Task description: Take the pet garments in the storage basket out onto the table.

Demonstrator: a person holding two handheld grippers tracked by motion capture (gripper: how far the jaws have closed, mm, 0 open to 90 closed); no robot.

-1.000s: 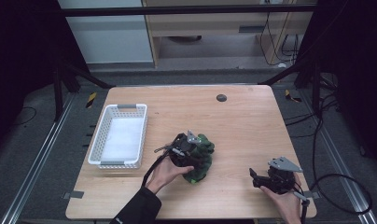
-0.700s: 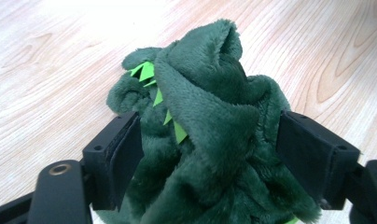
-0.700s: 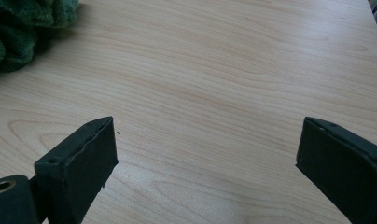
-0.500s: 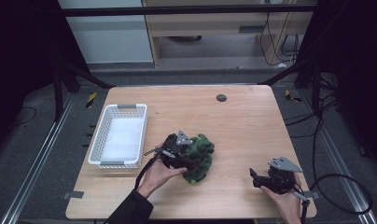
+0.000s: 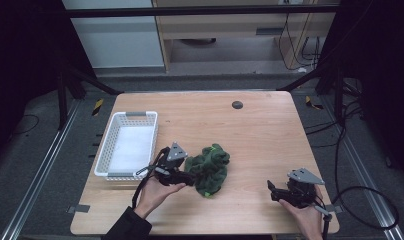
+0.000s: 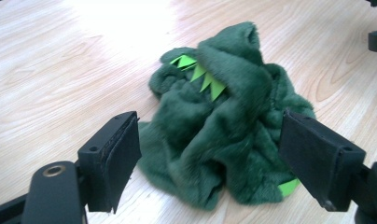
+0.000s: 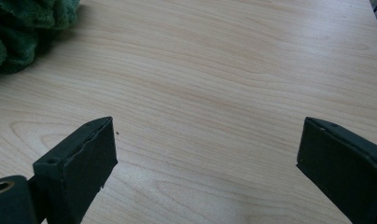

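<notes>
Two grippers in play, one item of work: a crumpled dark green plush cloth (image 5: 208, 168) with bright green felt spikes, lying in a heap near the middle of the front half of the bench (image 5: 250, 125), just right of the white basket (image 5: 127, 145). Left gripper (image 6: 210, 154) held low at the cloth's left edge, fingers (image 6: 113, 156) spread wide either side of the near fold, not yet pinching; plush bulging between them in the left gripper view. Right gripper (image 7: 203, 163) resting well apart at the front right corner, fingers likewise spread over bare wood, holding nothing; cloth edge seen far off at the upper left of the right gripper view. Basket empty, standing at the bench's left side. Judged step in hand: taking hold of the cloth, probably for transfer to the basket. Recommended: push forward until a thick fold sits fully between the pads, keep the lower finger skimming the wood to get under the heap, then close firmly on several layers, not on a single loose flap. Risk noted: a shallow bite on the fluffy pile likely to slip on lifting; trailing ends apt to drag and catch on the basket rim unless raised clear first.
</notes>
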